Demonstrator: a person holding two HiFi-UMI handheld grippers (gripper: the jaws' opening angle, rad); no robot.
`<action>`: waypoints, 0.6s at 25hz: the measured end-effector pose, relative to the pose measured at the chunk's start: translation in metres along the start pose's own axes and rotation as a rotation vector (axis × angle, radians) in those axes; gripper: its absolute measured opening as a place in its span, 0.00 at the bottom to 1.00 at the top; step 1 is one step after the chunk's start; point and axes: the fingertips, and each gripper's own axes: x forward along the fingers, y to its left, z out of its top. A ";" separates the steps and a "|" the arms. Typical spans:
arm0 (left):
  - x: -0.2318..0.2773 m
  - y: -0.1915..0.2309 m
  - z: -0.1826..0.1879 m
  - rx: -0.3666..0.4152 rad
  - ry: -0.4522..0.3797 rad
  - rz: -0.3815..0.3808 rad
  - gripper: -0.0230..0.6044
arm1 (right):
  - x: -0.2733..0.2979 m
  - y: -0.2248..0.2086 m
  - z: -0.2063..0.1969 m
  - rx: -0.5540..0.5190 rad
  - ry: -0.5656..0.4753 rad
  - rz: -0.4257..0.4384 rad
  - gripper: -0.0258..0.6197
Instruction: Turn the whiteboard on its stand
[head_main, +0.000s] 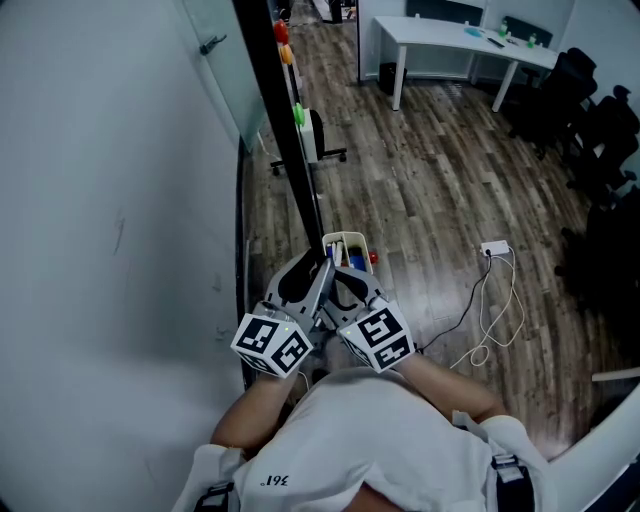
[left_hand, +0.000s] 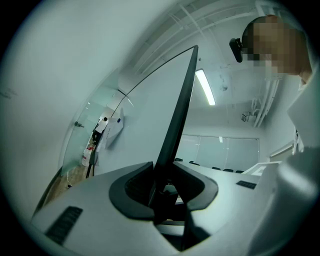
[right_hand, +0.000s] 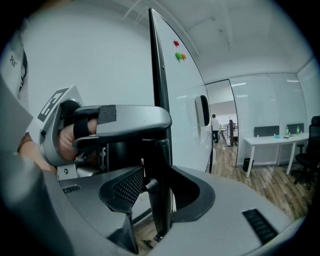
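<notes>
Head camera looks steeply down; gripper cameras closely share the whiteboard (right_hand: 159, 75).

A wood-plank floor (head_main: 440, 190) runs to a white counter (head_main: 440, 38) at far right, with black office chairs (head_main: 585, 90) beside it. A white power strip (head_main: 494, 248) and its cables (head_main: 490, 320) lie on the floor at right. A pale wall (head_main: 100, 220) fills the left; a strip light (left_hand: 205, 87) glows overhead.

Left gripper (head_main: 300, 277), right gripper (head_main: 349, 285), clamping whiteboard edge (head_main: 284, 112)
</notes>
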 end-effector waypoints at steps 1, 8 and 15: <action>0.002 0.002 -0.001 0.001 -0.001 0.000 0.22 | 0.002 -0.002 -0.001 -0.001 0.000 -0.001 0.32; 0.017 0.011 0.000 0.008 -0.005 -0.017 0.22 | 0.012 -0.016 0.002 -0.001 -0.007 -0.006 0.32; 0.028 0.023 0.001 0.008 -0.008 -0.019 0.22 | 0.025 -0.026 0.004 -0.003 -0.014 -0.009 0.32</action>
